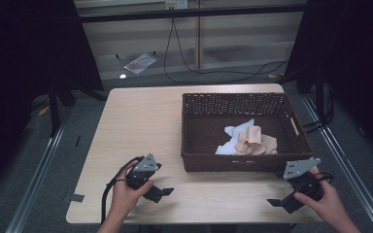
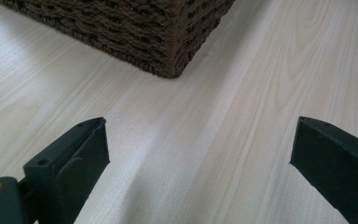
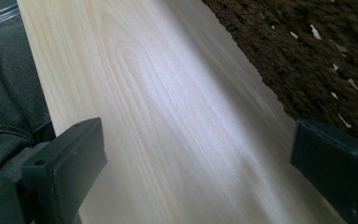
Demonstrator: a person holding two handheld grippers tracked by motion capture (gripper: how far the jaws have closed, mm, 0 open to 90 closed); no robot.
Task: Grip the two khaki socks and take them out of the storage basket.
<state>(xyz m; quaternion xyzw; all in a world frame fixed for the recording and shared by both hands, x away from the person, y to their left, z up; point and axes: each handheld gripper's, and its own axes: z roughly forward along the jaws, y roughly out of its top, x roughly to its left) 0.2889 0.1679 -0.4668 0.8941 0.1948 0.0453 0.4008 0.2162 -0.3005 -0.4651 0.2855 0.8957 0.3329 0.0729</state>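
A dark brown wicker basket (image 1: pixel 194 126) stands on the right half of a pale wooden table (image 1: pixel 136 121). Inside it lie a peach cloth (image 1: pixel 257 141) and a white-blue cloth (image 1: pixel 232 132), crumpled together. My left gripper (image 1: pixel 156 188) rests low over the table's front left, a little off the basket's near-left corner (image 2: pixel 168 42). It is open (image 2: pixel 200 140) with only bare wood between the jaws. My right gripper (image 1: pixel 284 196) sits at the front right, just before the basket's near wall (image 3: pixel 317 51). It is open (image 3: pixel 198 140) too, holding nothing.
The table's front edge (image 3: pixel 37 79) runs close to my right gripper, with the person's dark trousers (image 3: pixel 4 93) beyond it. Black stands and cables (image 1: pixel 184 63) cross the grey floor behind the table. Bare tabletop (image 1: pixel 136 121) lies left of the basket.
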